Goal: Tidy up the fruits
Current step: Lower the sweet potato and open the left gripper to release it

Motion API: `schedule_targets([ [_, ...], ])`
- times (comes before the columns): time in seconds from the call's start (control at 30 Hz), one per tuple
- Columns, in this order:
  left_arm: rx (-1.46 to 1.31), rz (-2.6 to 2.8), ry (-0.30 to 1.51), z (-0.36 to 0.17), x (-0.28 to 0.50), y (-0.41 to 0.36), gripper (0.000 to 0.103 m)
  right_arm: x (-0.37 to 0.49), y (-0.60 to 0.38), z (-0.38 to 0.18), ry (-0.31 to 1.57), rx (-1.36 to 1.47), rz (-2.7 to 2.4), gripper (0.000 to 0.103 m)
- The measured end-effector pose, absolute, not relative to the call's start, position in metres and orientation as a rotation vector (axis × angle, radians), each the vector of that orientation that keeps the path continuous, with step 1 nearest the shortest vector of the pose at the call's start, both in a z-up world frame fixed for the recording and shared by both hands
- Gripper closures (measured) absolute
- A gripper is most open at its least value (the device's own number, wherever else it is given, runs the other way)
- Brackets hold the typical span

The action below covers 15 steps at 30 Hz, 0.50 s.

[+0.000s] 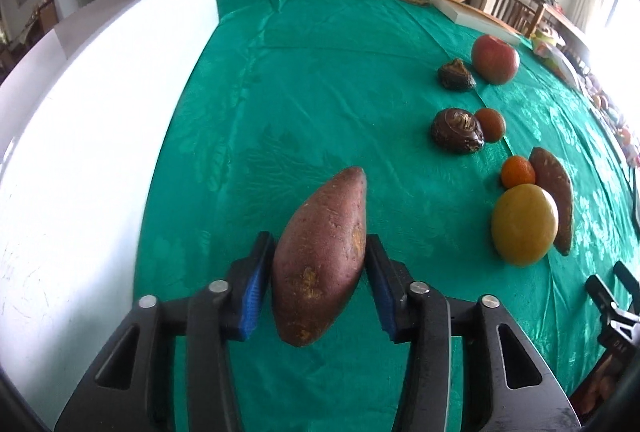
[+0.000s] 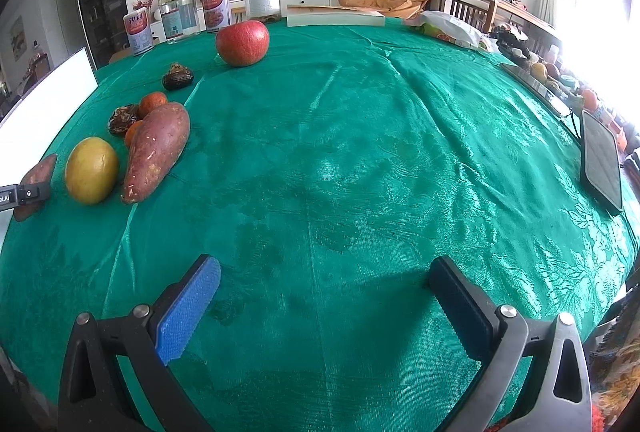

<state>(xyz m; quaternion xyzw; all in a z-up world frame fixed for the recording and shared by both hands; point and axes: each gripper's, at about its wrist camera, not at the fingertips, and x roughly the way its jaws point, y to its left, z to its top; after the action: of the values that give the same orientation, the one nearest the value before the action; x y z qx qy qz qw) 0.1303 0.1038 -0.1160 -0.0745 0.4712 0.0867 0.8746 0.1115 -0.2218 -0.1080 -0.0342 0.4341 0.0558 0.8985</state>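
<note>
My left gripper (image 1: 320, 272) pinches a sweet potato (image 1: 320, 256) well apart from the yellow fruit (image 1: 524, 224); my right gripper (image 2: 324, 308) stands spread, holding nothing. Beyond the yellow fruit, the apple (image 1: 495, 59) and the small oranges lie loosely grouped; most sorting seems left.

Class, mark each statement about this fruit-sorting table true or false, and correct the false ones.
1. A sweet potato sits between the fingers of the left gripper. True.
2. The right gripper holds the apple. False: its jaws are open and empty, and the apple rests far off on the cloth.
3. The tablecloth is red. False: it is green.
4. The yellow fruit lies beside a second sweet potato. True.
</note>
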Motion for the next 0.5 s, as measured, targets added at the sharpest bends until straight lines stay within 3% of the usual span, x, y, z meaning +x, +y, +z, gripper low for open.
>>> schedule_targets([
  [0.03, -0.144, 0.187, 0.98, -0.117, 0.131, 0.102, 0.026, 0.112, -0.222, -0.108, 0.899, -0.071, 0.115, 0.0],
  [0.07, -0.137, 0.198, 0.977, -0.119, 0.132, 0.102, 0.019, 0.112, -0.222, -0.108, 0.899, -0.071, 0.115, 0.0],
  [0.27, -0.121, 0.235, 0.94, -0.126, 0.128, 0.105, 0.003, 0.11, -0.222, -0.107, 0.897, -0.073, 0.12, 0.0],
  [0.5, -0.126, 0.248, 0.939, -0.128, 0.128, 0.108, 0.001, 0.11, -0.222, -0.107, 0.896, -0.073, 0.119, 0.0],
])
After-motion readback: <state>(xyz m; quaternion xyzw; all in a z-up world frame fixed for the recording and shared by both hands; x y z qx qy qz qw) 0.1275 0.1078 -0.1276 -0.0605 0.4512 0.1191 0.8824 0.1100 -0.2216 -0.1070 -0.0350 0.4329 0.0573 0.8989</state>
